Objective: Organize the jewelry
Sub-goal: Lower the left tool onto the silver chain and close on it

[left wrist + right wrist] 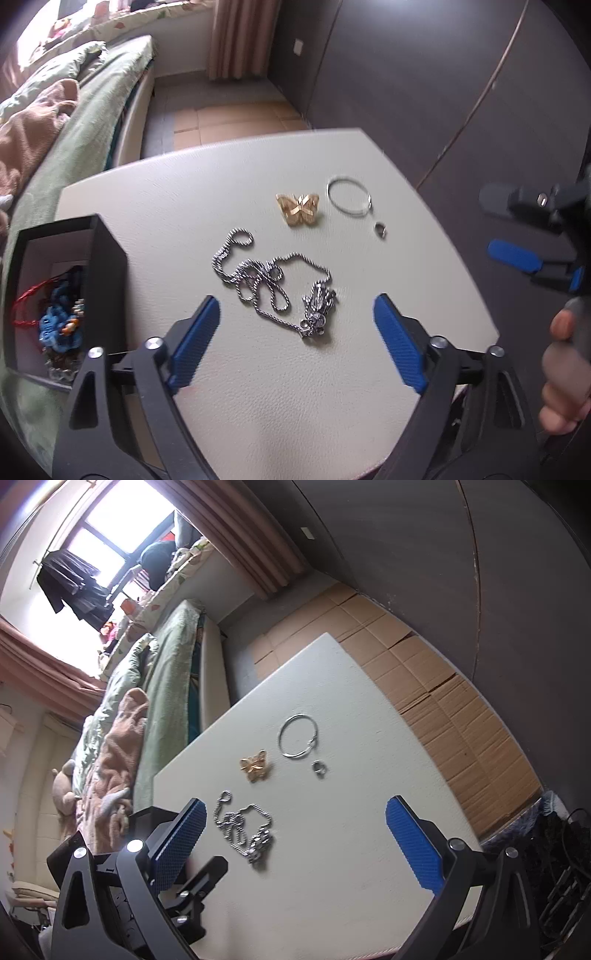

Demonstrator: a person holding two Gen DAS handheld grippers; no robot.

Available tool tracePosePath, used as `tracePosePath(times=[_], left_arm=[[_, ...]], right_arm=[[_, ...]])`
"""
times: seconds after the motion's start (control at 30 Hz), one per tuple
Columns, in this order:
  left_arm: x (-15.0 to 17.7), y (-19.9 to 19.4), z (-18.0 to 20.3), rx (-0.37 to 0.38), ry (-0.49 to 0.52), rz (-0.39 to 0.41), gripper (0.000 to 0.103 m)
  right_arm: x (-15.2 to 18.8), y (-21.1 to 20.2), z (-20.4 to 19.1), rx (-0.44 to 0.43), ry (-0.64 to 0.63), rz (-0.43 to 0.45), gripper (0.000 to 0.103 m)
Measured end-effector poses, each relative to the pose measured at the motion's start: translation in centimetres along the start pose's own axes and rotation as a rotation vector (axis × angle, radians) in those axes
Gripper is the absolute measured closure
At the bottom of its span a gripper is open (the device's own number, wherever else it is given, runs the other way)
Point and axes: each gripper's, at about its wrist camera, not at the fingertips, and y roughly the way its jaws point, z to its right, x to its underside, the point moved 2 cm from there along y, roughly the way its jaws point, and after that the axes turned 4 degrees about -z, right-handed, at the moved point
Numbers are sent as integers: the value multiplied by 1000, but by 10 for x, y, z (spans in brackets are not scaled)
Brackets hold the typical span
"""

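On the white table lie a silver chain necklace with a pendant, a gold butterfly clip, a silver bangle and a small ring. My left gripper is open and empty, just above the table, with its jaws on either side of the necklace pendant. My right gripper is open and empty, above the table's near right side. In its view are the necklace, clip, bangle and ring.
A black open box at the table's left edge holds blue and red jewelry. A bed with green bedding lies beyond the box. Cardboard covers the floor. The right gripper also shows at the right of the left wrist view.
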Motion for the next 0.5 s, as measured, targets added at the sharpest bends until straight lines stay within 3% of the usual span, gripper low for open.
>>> tracePosePath(times=[0.17, 0.27, 0.37, 0.4, 0.5], left_arm=[[3, 29, 9, -31, 48, -92, 31], [7, 37, 12, -77, 75, -109, 44], [8, 36, 11, -153, 100, -98, 69], [7, 35, 8, -165, 98, -96, 83], [1, 29, -12, -85, 24, -90, 84]], right_arm=[[-10, 22, 7, 53, -11, -41, 15], [-13, 35, 7, 72, -28, -68, 23], [-15, 49, 6, 81, -48, -101, 33], [-16, 55, 5, 81, -54, -114, 38], [-19, 69, 0, 107, -81, -137, 49]])
